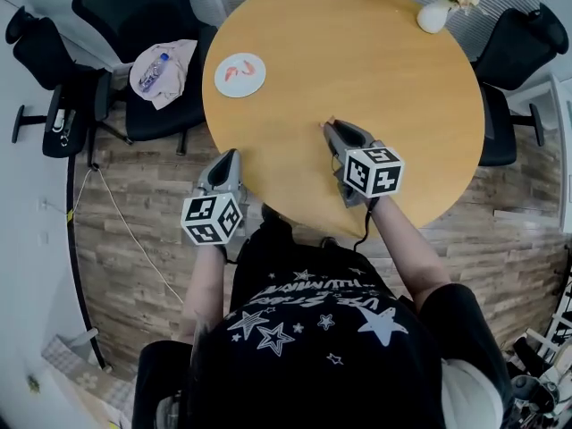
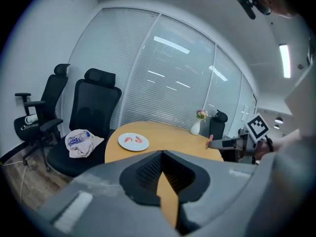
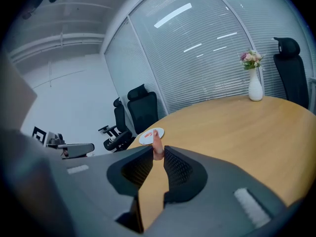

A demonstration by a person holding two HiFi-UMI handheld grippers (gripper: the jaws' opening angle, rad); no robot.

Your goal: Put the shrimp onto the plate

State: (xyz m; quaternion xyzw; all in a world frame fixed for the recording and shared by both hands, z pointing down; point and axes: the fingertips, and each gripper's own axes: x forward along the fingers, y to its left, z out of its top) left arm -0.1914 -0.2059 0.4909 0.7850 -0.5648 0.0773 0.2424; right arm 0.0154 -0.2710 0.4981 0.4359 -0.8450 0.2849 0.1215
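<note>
A white plate (image 1: pixel 239 75) with two shrimps on it lies at the left side of the round wooden table (image 1: pixel 375 70). My right gripper (image 1: pixel 328 128) is over the table's near part, shut on a pink shrimp (image 3: pixel 157 145) that sticks up between its pads. In the right gripper view the plate (image 3: pixel 151 136) lies straight ahead, beyond the shrimp. My left gripper (image 1: pixel 226 156) hangs at the table's near-left edge, with its jaws together and nothing in them. From the left gripper view I see the plate (image 2: pixel 133 141) ahead and the right gripper (image 2: pixel 213 142) at the right.
A white vase with flowers (image 1: pixel 435 14) stands at the table's far right edge. Black office chairs (image 1: pixel 134 7) ring the table; one at the left carries a cloth bundle with a water bottle (image 1: pixel 164 70). Another chair (image 1: pixel 514 70) stands at the right.
</note>
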